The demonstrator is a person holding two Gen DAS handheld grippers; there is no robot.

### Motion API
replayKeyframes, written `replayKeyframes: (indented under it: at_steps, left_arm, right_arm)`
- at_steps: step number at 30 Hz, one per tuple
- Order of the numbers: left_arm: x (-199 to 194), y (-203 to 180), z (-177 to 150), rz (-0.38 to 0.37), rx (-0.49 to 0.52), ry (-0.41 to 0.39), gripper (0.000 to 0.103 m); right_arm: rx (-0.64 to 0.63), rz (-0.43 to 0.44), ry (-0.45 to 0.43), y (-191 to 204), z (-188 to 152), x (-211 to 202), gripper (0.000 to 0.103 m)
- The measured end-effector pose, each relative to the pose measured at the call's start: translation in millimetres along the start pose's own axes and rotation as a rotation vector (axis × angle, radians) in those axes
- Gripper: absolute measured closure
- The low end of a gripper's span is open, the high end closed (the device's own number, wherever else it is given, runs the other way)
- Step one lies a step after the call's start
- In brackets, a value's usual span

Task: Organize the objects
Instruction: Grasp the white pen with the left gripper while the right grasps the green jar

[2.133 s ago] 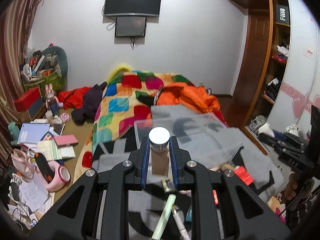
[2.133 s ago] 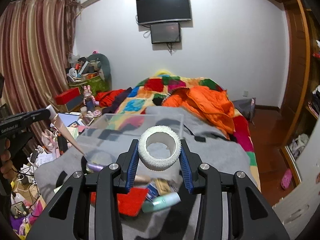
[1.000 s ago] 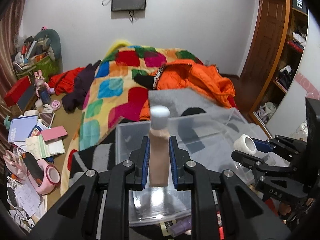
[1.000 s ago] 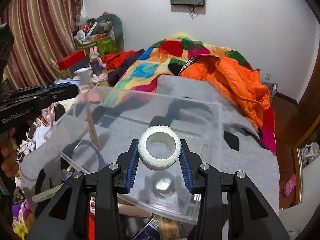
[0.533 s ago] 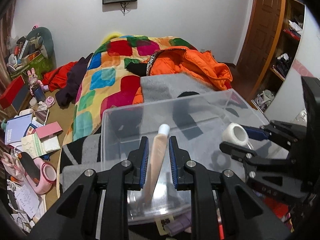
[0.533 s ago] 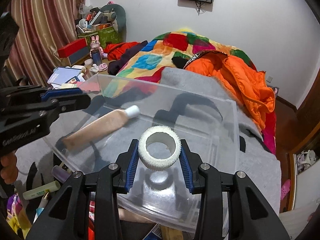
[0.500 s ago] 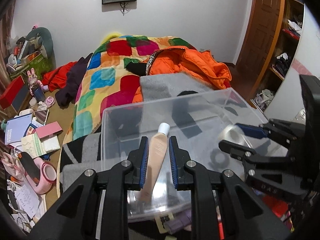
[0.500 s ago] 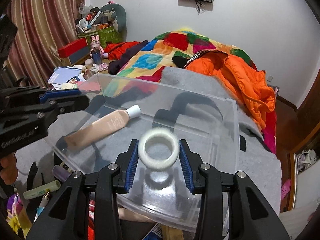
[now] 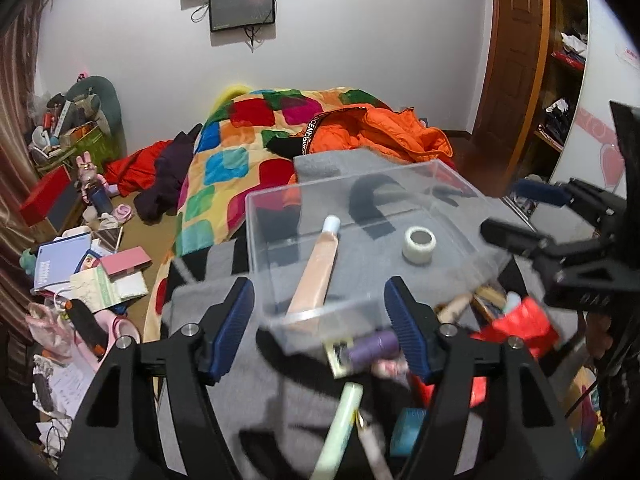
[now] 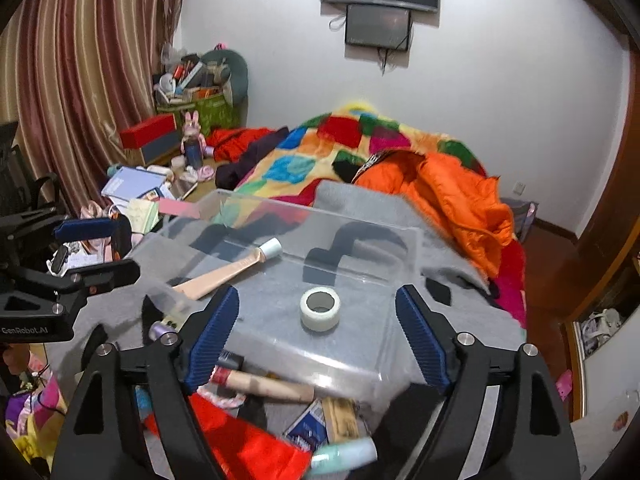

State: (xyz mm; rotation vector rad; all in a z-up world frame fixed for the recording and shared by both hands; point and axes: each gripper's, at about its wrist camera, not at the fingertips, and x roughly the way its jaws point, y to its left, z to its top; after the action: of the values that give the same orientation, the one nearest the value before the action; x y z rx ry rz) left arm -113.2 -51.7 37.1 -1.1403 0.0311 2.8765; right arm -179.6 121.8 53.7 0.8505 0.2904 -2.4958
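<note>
Both the left gripper [image 9: 320, 328] and right gripper [image 10: 318, 342] are hanging with jaws wide, holding nothing. Inside the clear box [image 10: 280, 210], the light, stiff tape roll [image 10: 320, 309] is sitting beyond the right jaws; the soft, slippery tube [image 9: 316, 268] is lying beside it, best pinched mid-body.

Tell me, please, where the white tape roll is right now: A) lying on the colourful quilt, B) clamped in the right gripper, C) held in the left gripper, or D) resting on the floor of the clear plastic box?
D: the white tape roll sits on the floor of the clear plastic box, near the beige tube, while the right gripper and left gripper are both open and empty.
</note>
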Motion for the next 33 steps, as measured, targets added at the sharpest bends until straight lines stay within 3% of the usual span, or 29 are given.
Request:
replayKeyframes:
  at_steps: [7, 15, 27, 33]
  left_arm:
    - [-26, -6, -38, -0.010, -0.007, 0.014, 0.035]
    - [-35, -20, -89, -0.046, -0.032, 0.068, 0.035]
    - [-27, -40, -139, -0.056, -0.049, 0.151, 0.035]
    - [-20, -43, -142, -0.042, -0.050, 0.150, 0.048]
  right_arm:
    - [0.008, -0.035, -0.035, 5, -28, -39, 0.023]
    - [0.092, 0.018, 0.000, 5, -77, -63, 0.021]
    - [0.141, 0.065, 0.096, 10, -116, -37, 0.021]
    - [0.155, 0.104, 0.088, 11, -113, -28, 0.021]
